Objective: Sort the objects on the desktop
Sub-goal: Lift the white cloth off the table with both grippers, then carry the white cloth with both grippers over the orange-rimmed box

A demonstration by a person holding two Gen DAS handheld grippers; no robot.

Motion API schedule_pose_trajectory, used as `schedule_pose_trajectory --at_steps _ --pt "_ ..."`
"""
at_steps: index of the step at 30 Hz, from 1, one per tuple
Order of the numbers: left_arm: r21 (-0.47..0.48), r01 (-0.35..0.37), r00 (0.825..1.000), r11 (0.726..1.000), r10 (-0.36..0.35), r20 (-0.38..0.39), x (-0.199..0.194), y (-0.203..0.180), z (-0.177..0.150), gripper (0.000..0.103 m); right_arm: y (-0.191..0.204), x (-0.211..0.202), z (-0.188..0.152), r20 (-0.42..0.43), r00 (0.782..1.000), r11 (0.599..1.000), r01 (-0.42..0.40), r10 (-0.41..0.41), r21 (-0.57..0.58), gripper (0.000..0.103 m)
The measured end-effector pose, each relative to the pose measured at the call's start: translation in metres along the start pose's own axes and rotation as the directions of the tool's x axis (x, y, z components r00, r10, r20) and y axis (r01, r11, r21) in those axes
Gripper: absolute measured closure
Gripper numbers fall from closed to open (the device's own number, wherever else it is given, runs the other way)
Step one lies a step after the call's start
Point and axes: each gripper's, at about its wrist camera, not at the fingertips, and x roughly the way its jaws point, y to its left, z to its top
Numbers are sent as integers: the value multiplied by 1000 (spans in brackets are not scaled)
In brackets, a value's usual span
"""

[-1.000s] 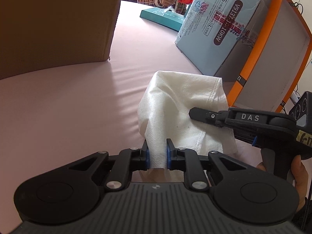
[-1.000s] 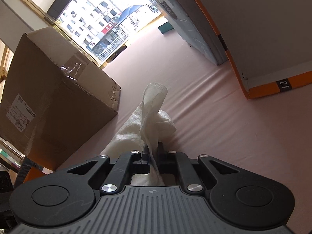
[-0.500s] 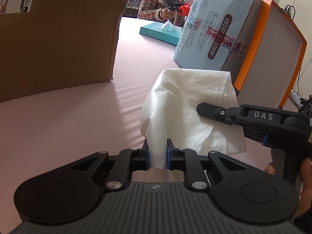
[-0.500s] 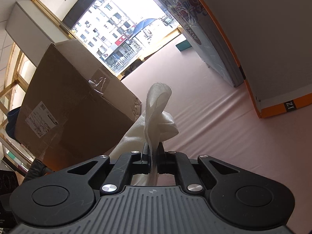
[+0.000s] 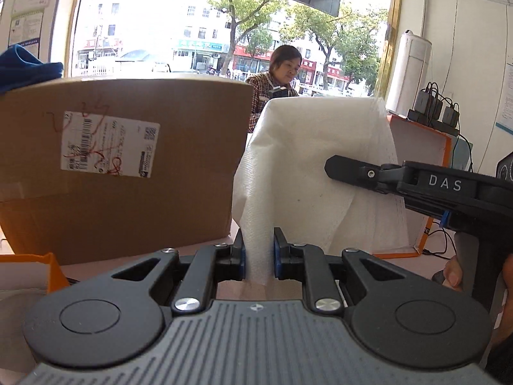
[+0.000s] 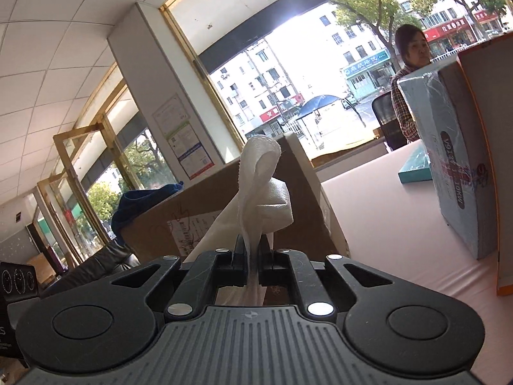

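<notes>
White nonwoven cloth [image 5: 304, 166], some kind of wipe or thin towel, is hanging in the air between both grippers right now, clear of the table. Left gripper [image 5: 258, 256] has its blue pads pinched on a lower edge of it, jaws nearly closed with only the fabric between them. Right gripper [image 6: 253, 258] is clamped tight on another bit of the same cloth, and from its own camera you can see a loop of fabric flopping over just above the fingers. In the left view the right gripper comes in from the side with its tip against the sheet, so the cloth is spread out like a little curtain in front of the big cardboard box [image 5: 121, 160].

As for progress, I'd say this is mid-step at best. The cloth is picked up and opened out, but it isn't folded or put anywhere yet. Looks to me like the next bit is either folding it or dropping it wherever it belongs, maybe the orange-edged box [image 5: 439, 147] behind it, though honestly the cloth blocks most of that view so I can't tell what's inside.

Other stuff on the pink table [image 6: 384, 211]: a light blue wrapped package [image 6: 455, 173] standing up and a flat teal box [image 6: 415, 170] further back. Neither looks touched, so if those count as things to sort, there's plenty left
</notes>
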Motion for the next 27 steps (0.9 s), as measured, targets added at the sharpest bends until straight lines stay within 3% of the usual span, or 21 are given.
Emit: schedule_pose_trajectory --at_steps 5,12,21,27 --pt "-11 -105 991 994 105 82 -42 42 14 89 81 25 1 4 997 985 -72 74 -154 97" --pt "-55 -250 962 967 255 94 -89 113 14 89 161 79 -20 -78 981 960 -188 176 -209 97" --pt "-53 -419 908 906 419 -1 -111 194 10 89 229 138 -64 -253 944 941 -267 212 -207 97" --pt "-80 -464 882 882 453 -125 -98 238 -7 89 243 165 -93 -393 901 951 -265 186 -157 97"
